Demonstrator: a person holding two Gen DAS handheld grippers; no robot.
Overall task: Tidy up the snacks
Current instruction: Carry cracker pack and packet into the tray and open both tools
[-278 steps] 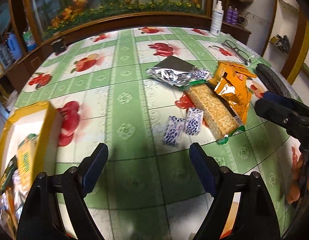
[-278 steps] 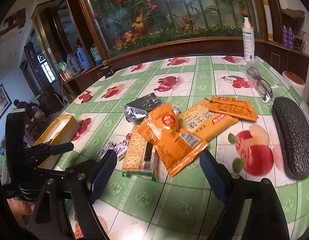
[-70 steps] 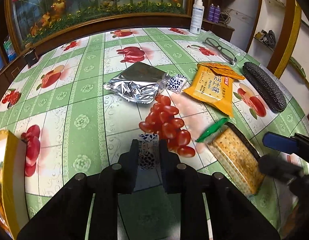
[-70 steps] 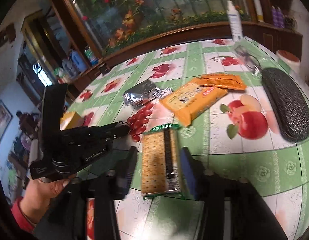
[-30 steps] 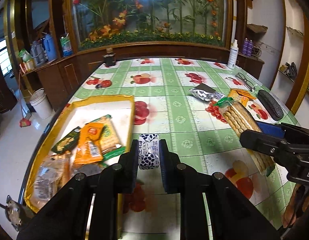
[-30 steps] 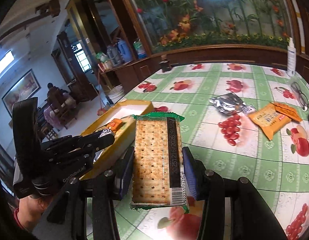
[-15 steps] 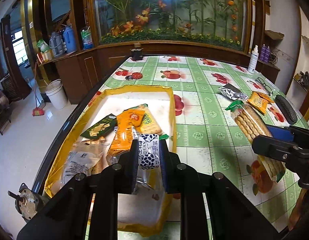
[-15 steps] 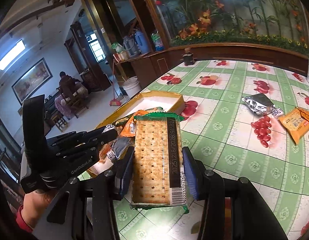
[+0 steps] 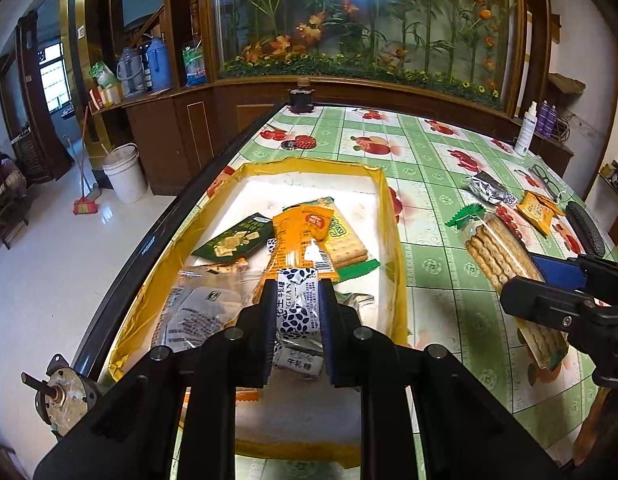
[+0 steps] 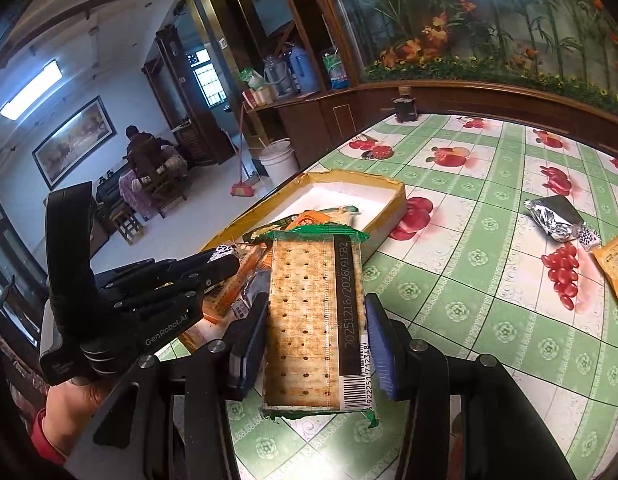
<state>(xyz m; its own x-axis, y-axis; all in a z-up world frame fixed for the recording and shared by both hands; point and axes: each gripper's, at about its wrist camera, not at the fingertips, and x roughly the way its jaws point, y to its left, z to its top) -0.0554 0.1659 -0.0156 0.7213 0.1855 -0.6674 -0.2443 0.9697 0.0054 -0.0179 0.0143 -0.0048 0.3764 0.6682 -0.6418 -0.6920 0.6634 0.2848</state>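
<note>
Progress assessed against the tray (image 9: 383, 200) as reference, left to right.

In the tray: several snack packs already lie inside, among them a dark green pack (image 9: 233, 238), an orange pack (image 9: 299, 240) and a clear bag (image 9: 197, 312). That part appears done.

Over the tray's near end: the left gripper (image 9: 297, 308) has its jaws pinching a small candy (image 9: 297, 300), not yet released.

Just right of the tray, above the tabletop (image 10: 489, 300): the right gripper (image 10: 315, 338) has its jaws clamped on a cracker pack (image 10: 309, 320), not yet inside.

Well right of the tray: a silver pouch (image 9: 487, 188) and an orange packet (image 9: 539, 210) lie on the tabletop, uncollected. Judged past halfway.
</note>
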